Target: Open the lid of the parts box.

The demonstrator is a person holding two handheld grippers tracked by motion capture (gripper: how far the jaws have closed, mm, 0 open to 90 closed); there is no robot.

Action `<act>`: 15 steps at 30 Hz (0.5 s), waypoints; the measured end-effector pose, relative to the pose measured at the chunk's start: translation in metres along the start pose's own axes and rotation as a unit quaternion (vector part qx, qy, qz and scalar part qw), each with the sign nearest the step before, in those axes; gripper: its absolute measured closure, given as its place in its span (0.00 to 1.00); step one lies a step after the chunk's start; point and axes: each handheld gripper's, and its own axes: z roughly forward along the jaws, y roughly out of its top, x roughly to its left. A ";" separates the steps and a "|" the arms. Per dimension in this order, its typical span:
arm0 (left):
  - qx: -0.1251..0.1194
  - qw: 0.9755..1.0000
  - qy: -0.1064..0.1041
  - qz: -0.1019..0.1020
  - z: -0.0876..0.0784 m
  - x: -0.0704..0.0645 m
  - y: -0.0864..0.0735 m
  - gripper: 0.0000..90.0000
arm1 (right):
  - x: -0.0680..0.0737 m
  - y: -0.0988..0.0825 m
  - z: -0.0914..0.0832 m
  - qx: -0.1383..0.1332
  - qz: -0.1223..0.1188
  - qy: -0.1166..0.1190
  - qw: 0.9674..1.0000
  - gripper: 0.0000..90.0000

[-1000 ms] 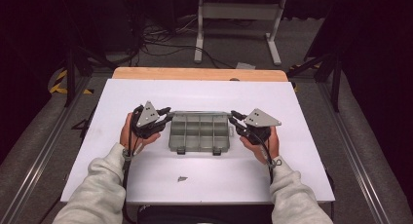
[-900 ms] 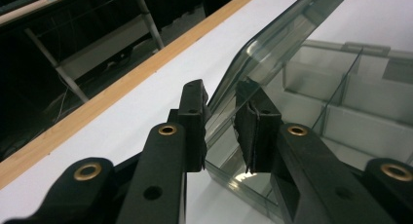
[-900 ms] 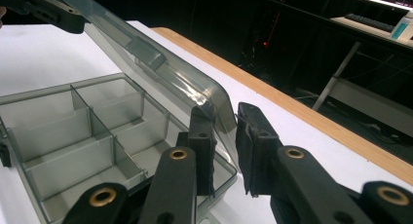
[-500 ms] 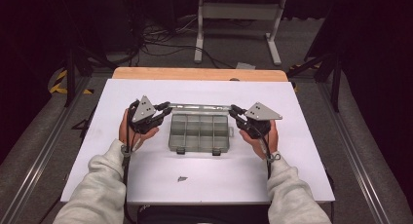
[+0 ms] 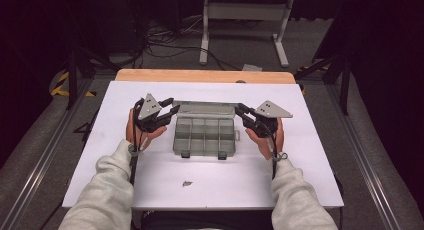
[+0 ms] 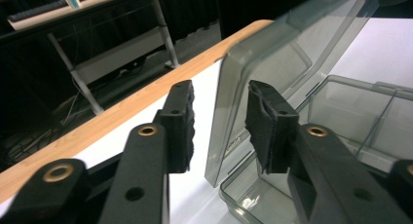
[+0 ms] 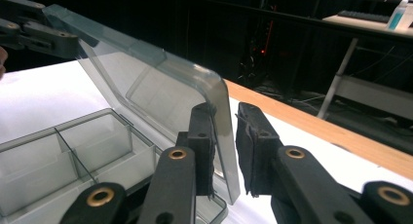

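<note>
Left gripper (image 6: 219, 129) has just been opening, lid (image 6: 272, 63) loose between; right gripper (image 7: 224, 151) pinches lid edge — swing slowly, keep box (image 5: 205, 137) flat on counter (image 5: 310, 155).

Table top (image 5: 310, 155) brightly lit from above, surroundings dark; high view soft, near jaws slightly blurred.

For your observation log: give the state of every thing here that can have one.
Box: open, compartments empty.
Lid: raised, near upright.
Left gripper: open, fingers astride the lid edge, just been opening.
Right gripper: around the lid edge; grip unclear.
</note>
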 end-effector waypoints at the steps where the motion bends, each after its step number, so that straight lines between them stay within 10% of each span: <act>1: 0.003 1.000 -0.002 -0.002 0.002 0.000 -0.001 0.71 | -0.001 -0.001 0.001 0.000 0.004 0.002 1.000 0.88; 15: 0.030 1.000 0.004 -0.008 0.021 0.004 -0.012 0.82 | -0.010 -0.015 0.022 0.010 0.042 -0.013 0.999 0.89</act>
